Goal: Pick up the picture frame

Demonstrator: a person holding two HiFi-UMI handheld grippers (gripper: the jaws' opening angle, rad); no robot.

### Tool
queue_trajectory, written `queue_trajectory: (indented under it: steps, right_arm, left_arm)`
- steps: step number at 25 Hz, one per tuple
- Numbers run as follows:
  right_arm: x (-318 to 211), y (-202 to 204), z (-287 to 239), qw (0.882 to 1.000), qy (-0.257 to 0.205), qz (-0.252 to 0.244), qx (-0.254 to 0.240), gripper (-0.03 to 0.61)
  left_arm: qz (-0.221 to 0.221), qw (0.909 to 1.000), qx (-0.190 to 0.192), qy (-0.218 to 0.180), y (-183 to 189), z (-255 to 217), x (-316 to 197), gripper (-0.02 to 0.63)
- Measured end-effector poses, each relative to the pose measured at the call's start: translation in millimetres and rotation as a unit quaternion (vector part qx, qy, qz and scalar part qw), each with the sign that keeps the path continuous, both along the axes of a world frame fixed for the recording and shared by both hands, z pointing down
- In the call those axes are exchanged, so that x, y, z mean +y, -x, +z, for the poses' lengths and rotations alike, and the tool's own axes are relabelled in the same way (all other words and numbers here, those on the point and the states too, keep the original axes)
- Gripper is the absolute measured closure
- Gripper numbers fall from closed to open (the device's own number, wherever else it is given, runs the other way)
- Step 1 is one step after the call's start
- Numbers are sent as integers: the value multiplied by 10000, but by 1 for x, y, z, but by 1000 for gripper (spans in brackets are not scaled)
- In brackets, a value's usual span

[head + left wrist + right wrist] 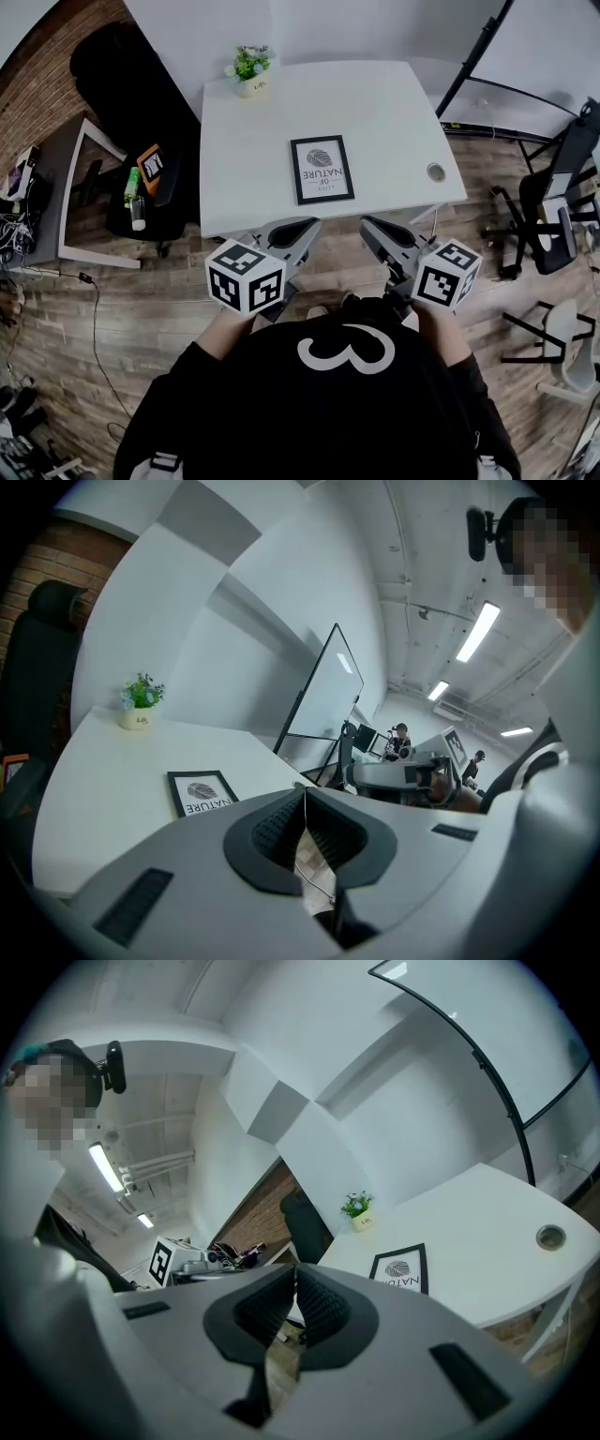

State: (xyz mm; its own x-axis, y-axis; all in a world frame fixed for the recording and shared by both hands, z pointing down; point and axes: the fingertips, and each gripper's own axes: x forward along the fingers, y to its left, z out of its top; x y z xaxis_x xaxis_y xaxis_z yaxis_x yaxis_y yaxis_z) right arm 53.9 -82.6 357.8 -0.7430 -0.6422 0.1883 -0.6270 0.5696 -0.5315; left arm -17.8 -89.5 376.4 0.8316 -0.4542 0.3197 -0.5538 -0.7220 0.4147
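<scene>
Closest in, a person's dark top (319, 412) fills the bottom of the head view. Just above it the left gripper (298, 232) and right gripper (377, 232) sit side by side at the near edge of the white desk (394, 112). Each has its jaws pressed together with nothing between them. Beyond them the picture frame (322, 170) lies flat near the desk's middle, apart from both grippers. A small potted plant (249, 69) stands at the desk's far upper-left corner. I judge this to be the approach step. Next, the jaws must part, reach forward and close on an edge of the frame.
</scene>
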Motion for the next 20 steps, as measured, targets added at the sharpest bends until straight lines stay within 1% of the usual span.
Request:
queue_trajectory:
  steps: [4, 8, 13, 20]
  right_arm:
    - [-5, 6, 9, 9998, 118, -147, 17, 552]
    - [-15, 8, 11, 9995, 151, -268, -33, 554]
    - [-43, 1, 15, 9993, 223, -299, -29, 554]
    - [-88, -2, 22, 9977, 385, -557, -33, 552]
  left_arm:
    - [-185, 9996, 140, 178, 4, 8, -5, 597]
    - [-312, 9992, 98, 249, 5, 12, -12, 597]
    - [-530, 9983, 84, 224, 8, 8, -35, 597]
    - [-778, 9961, 41, 424, 8, 16, -76, 597]
